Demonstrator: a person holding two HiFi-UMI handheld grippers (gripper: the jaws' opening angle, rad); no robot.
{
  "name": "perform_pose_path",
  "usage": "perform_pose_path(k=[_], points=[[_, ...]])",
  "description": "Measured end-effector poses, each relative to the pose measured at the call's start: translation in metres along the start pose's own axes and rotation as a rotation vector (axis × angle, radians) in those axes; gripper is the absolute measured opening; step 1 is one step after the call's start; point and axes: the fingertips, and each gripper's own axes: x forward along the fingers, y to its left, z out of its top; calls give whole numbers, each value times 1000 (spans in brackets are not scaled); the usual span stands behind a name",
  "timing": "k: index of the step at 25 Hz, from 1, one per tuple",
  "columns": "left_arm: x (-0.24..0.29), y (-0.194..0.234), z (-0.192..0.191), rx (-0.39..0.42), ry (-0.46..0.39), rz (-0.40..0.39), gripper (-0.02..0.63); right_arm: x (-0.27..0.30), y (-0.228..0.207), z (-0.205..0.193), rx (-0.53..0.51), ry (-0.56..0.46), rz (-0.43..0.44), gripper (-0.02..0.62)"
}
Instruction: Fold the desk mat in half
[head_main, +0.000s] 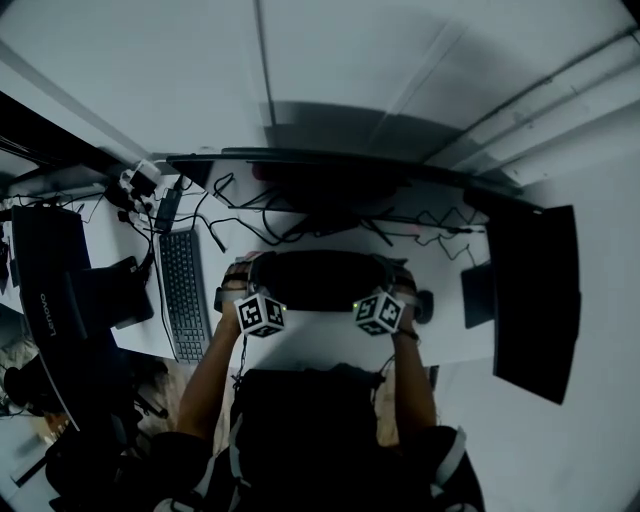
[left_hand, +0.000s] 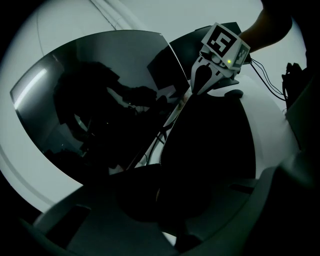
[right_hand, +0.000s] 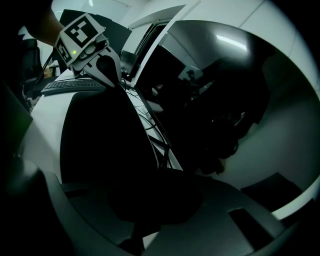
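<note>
The black desk mat (head_main: 318, 278) lies across the middle of the white desk (head_main: 330, 345), its near edge lifted. My left gripper (head_main: 250, 292) is shut on the mat's near left corner and my right gripper (head_main: 390, 292) on its near right corner. In the left gripper view the mat (left_hand: 210, 145) rises as a dark sheet from my left gripper's jaws (left_hand: 165, 200) up to the right gripper (left_hand: 207, 82), which pinches its far end. The right gripper view mirrors this: the mat (right_hand: 105, 145) runs from my right gripper (right_hand: 150, 212) to the left gripper (right_hand: 107, 75).
A keyboard (head_main: 183, 290) lies left of the mat, and a dark mouse (head_main: 425, 305) right of it. A wide monitor (head_main: 330, 175) stands behind, with tangled cables (head_main: 250, 225) at its foot. Dark screens flank the desk at left (head_main: 50, 290) and right (head_main: 535, 290).
</note>
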Motion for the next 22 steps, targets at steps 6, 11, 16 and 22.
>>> perform_pose_path(k=[6, 11, 16, 22], points=[[30, 7, -8, -4, 11, 28, 21, 28, -9, 2, -8, 1, -1, 20], [48, 20, -8, 5, 10, 71, 21, 49, -20, 7, 2, -6, -39, 20], [55, 33, -4, -4, 1, 123, 21, 60, -29, 13, 19, -20, -81, 20], [66, 18, -19, -21, 27, 112, 21, 75, -12, 5, 13, -5, -66, 20]])
